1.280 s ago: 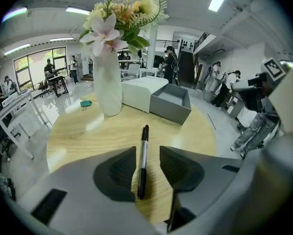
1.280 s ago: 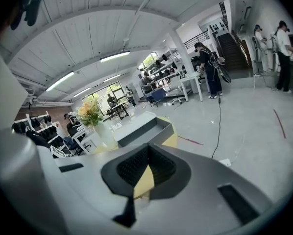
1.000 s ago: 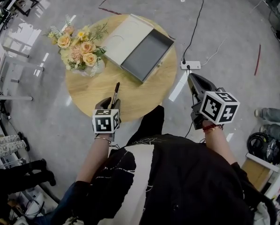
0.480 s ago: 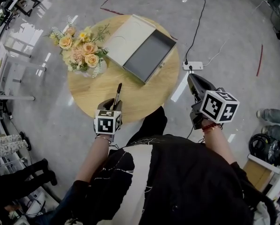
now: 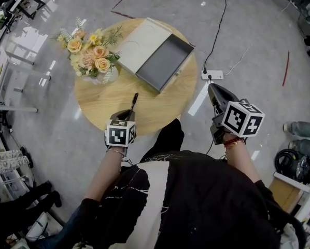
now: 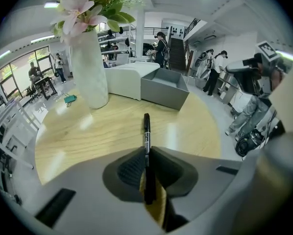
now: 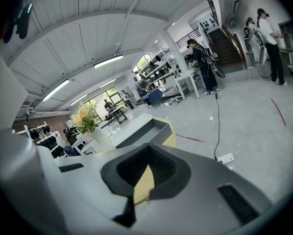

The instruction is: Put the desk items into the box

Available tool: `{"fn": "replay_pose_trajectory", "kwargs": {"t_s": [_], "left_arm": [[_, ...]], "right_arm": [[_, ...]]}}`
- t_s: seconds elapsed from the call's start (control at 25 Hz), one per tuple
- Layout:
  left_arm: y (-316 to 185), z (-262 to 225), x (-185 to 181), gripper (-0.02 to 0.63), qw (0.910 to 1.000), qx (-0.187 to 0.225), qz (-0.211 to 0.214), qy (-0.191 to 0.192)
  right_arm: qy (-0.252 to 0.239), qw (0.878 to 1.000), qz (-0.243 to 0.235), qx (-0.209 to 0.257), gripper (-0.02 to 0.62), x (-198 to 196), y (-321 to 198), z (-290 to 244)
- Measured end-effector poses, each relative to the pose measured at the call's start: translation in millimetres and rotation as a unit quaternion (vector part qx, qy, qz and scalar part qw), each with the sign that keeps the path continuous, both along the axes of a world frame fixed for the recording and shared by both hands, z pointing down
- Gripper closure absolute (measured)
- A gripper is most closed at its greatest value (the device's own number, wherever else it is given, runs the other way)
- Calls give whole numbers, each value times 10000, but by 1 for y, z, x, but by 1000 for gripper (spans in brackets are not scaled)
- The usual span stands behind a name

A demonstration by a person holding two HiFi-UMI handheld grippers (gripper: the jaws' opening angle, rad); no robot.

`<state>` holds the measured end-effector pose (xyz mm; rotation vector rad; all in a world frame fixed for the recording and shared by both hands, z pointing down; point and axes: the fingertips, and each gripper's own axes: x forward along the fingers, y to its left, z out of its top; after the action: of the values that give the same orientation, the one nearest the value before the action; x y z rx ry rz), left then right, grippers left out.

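Note:
A black pen (image 5: 134, 100) lies on the round wooden table (image 5: 100, 102) near its front edge, pointing away toward the box. My left gripper (image 5: 127, 113) has just been closing, and its jaws now pinch the pen's (image 6: 146, 131) near end between the pads (image 6: 134, 168); the left gripper (image 6: 147, 153) points steeply down. The open grey box (image 5: 182, 55), its white lid (image 5: 143, 41) folded back, sits at the table's far side and looks empty. My right gripper (image 5: 213, 90) hovers off the table's right edge, over the floor, and the right gripper (image 7: 147, 150) is shut on nothing.
A white vase of peach and yellow flowers (image 5: 90, 58) stands at the table's far left, left of the box (image 6: 165, 89). A power strip (image 5: 212, 73) and cable lie on the floor to the right. People stand in the background.
The left gripper's jaws have shut onto the pen, and the pen's far tip has swung slightly to the right. Both hands have stayed where they were.

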<state>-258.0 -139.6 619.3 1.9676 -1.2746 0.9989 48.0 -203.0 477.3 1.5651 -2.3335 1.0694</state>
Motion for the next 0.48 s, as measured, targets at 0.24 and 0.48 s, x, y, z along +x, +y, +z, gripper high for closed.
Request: {"fn": "replay_pose_trajectory", "kwargs": {"t_s": [0.24,0.48], "left_arm": [[-1,-1,0,557,9996,-27,-166,225],[-9,-23,9,557,9958,221,-424,780]], "right_arm": [[-9,9999,86,59,589,7,2,-6],[-36,9998,111,189,589,7,3,-18]]}}
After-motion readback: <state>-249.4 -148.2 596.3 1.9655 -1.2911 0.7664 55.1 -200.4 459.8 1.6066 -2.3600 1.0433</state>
